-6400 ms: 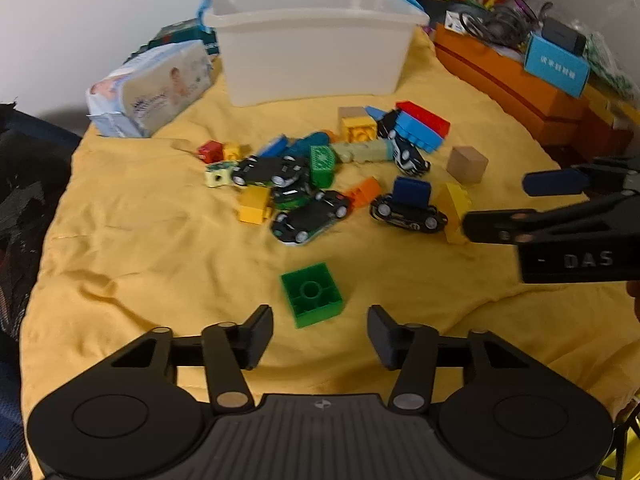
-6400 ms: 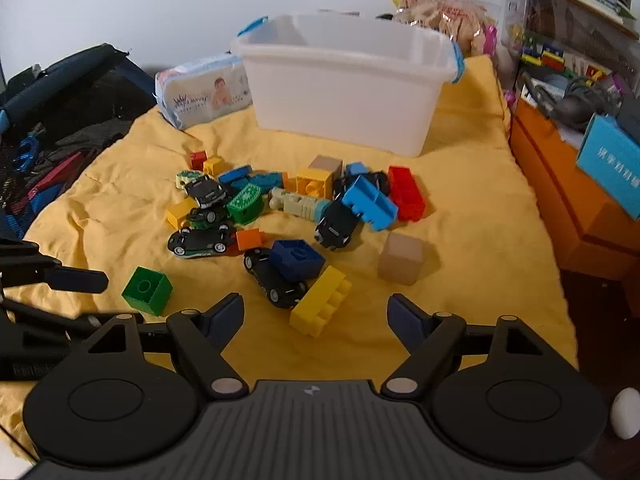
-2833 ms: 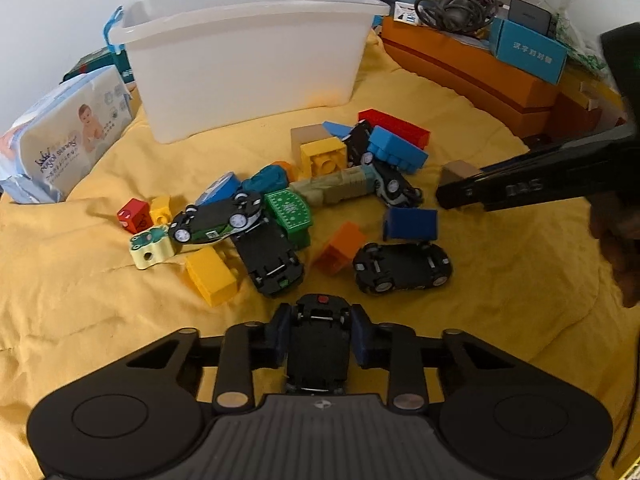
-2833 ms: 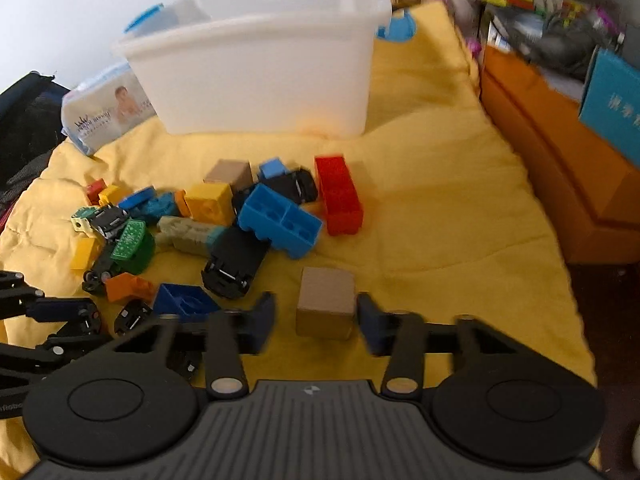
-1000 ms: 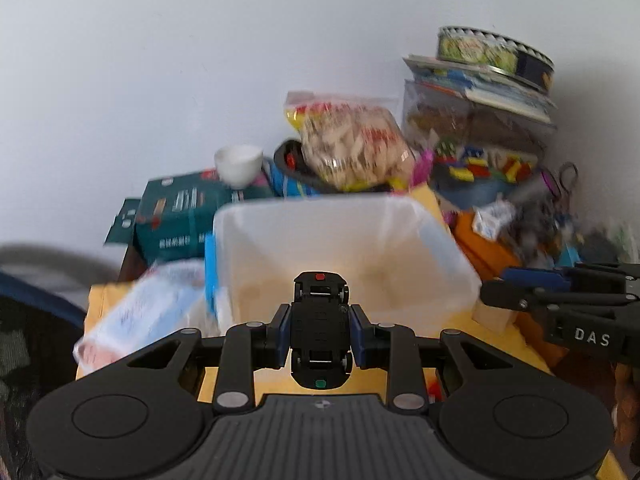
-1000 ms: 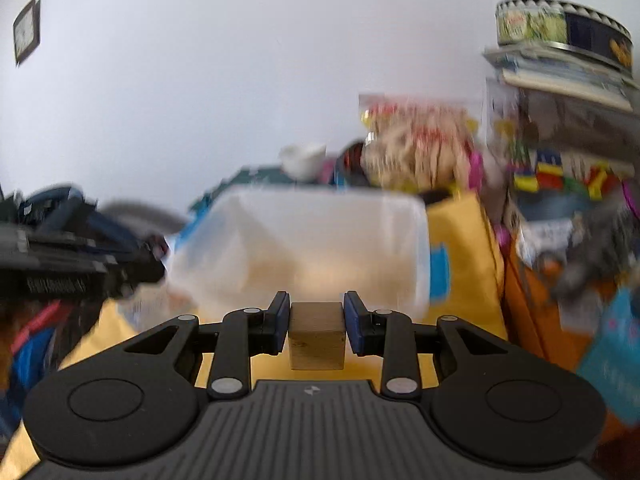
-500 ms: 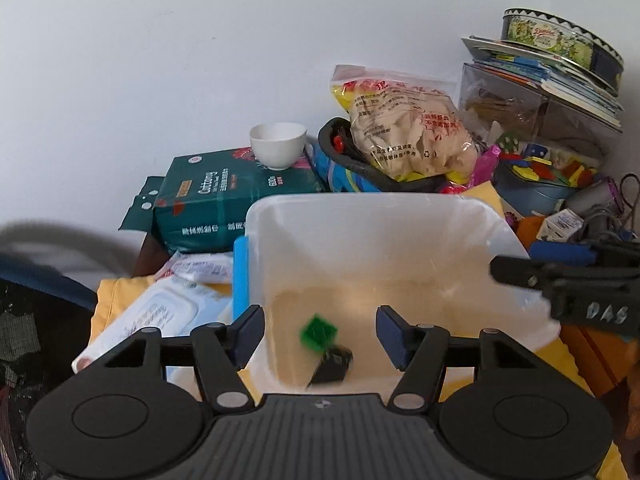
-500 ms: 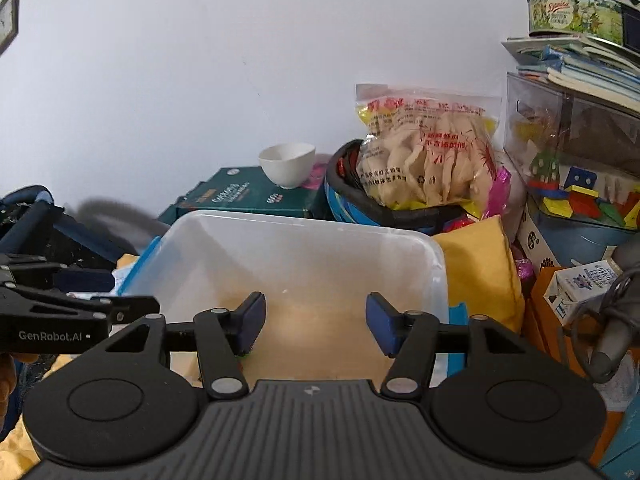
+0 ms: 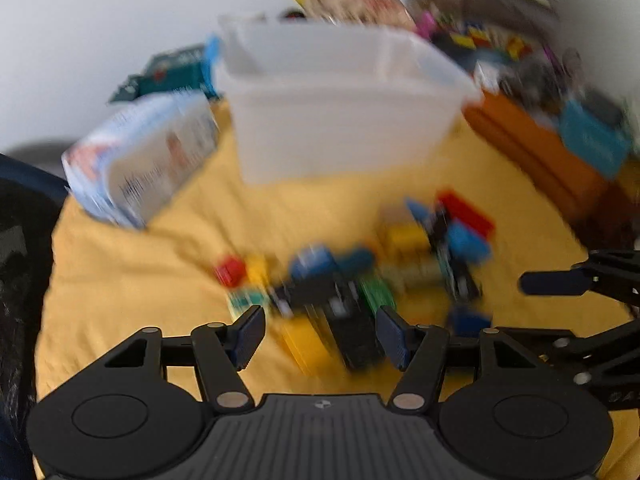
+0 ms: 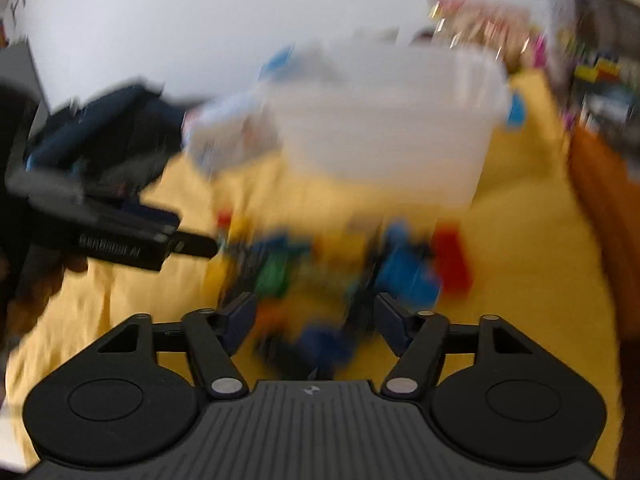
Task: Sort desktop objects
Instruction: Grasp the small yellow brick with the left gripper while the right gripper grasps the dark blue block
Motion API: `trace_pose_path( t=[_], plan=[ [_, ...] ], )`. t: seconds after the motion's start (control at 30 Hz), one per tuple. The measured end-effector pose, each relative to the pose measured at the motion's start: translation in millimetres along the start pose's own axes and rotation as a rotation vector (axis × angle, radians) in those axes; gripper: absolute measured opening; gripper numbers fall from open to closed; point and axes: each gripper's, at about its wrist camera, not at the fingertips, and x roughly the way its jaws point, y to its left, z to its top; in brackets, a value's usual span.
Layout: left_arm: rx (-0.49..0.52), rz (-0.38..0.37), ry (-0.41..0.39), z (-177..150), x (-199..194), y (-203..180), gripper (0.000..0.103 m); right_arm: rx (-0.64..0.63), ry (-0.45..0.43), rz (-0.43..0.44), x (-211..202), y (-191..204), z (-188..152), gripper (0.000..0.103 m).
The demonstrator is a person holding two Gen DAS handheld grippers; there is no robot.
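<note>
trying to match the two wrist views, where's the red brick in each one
Left wrist: red brick right of centre, at the far right edge of the toy pile.
Right wrist: red brick right of centre, at the pile's right edge.
Shared landmark: the white bin behind the pile.

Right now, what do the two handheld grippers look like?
Both match: the left gripper and right gripper have a black ribbed body, two round black discs, silver pivot pins and black linkage arms ending in dark blue finger pads. Seen side-on, the left gripper carries blurred white lettering. No cables show.
</note>
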Motion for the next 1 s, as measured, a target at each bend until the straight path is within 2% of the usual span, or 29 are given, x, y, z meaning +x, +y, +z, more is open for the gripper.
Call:
trace_pose_path(
  t=[0.1,0.17,0.33,0.47,0.53,0.8,1.0],
  plan=[
    [0.044,0.033,0.002,-11.7,10.2,-8.1,0.061,-0.007,0.009,-0.021,5.2,5.0,-9.8,0.058],
    [0.036,0.056,0.003,-13.9,15.8,-5.0,0.060,0.031,-0.009,-0.059,6.2,1.5,-6.0,0.058],
    [0.011,0.071,0.006,-18.2,25.9,2.5,0.042,0.109,-0.010,-0.086,13.1,-4.0,2.1,0.051],
    [0.021,0.081,0.001,-20.2,32.4,1.7,0.042,0.102,0.019,-0.139,27.0,0.2,-1.8,0.042],
    [0.014,0.086,0.009,-20.8,34.7,2.4,0.042,0.142,0.045,-0.121,36.0,-0.6,-4.2,0.042],
    [-0.035,0.099,0.030,-26.0,43.8,9.5,0.044,0.198,0.048,-0.165,48.9,0.0,-2.4,0.042],
    [0.024,0.077,0.010,-24.9,46.4,3.8,0.038,0.194,0.052,-0.162,53.3,-0.7,-1.2,0.042]
  ],
)
